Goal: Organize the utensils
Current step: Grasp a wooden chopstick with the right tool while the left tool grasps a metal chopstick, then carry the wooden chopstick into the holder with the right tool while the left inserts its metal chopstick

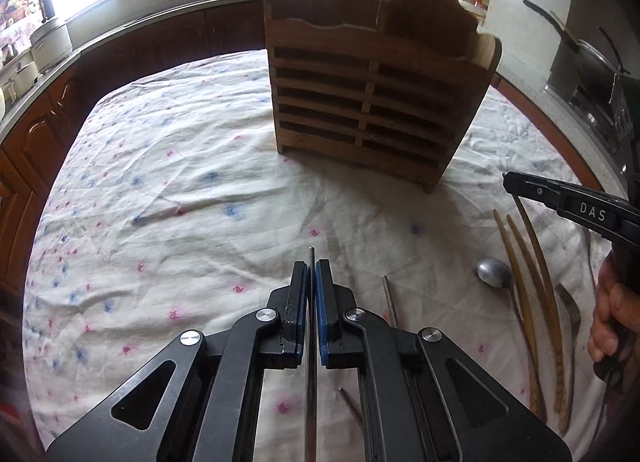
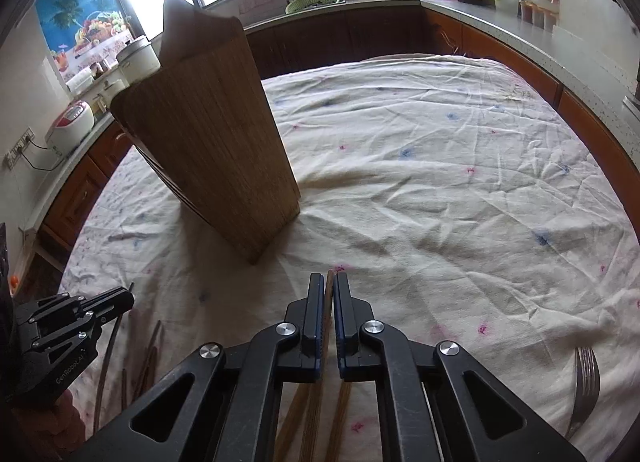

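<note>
Because the thin grey metal chopstick [image 1: 311, 302] pinched between the blue pads of the left gripper [image 1: 311, 274] is stiff, light and slick, it could pivot or slide, so a hold nearer its middle looks safer than one at the tip. The right gripper [image 2: 329, 290] is pressed onto a slim brown wooden chopstick [image 2: 329, 302], equally light but less slippery. The left view alone shows the slatted wooden utensil holder's [image 1: 376, 74] open front compartments, plus the silver spoon [image 1: 494, 272] and other wooden sticks [image 1: 524, 302] on the floral tablecloth [image 1: 180, 182]; the right view sees only the holder's solid side.
</note>
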### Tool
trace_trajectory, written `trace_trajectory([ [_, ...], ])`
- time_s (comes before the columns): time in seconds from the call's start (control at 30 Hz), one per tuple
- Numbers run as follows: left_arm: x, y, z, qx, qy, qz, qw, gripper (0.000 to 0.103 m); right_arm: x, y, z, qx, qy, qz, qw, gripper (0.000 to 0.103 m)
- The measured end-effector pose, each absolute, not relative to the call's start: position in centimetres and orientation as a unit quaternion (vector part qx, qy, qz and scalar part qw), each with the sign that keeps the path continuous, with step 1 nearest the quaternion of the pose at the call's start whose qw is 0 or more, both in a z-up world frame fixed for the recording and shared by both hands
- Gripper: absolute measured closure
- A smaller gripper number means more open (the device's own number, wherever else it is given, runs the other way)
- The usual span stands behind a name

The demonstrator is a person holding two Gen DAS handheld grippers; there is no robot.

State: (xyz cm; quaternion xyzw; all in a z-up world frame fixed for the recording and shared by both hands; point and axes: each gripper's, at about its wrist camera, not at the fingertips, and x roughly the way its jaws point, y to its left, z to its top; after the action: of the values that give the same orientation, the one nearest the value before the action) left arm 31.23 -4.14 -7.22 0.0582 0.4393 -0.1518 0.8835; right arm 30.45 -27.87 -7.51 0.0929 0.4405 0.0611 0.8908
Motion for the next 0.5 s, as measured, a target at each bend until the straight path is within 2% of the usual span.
trace_trajectory([
  [0.5, 24.6, 0.8, 1.3, -0.019, 0.350, -0.170, 0.921, 0.099, 23.8, -27.5, 1.7, 0.144, 0.340, 0.107, 0.923, 0.099],
])
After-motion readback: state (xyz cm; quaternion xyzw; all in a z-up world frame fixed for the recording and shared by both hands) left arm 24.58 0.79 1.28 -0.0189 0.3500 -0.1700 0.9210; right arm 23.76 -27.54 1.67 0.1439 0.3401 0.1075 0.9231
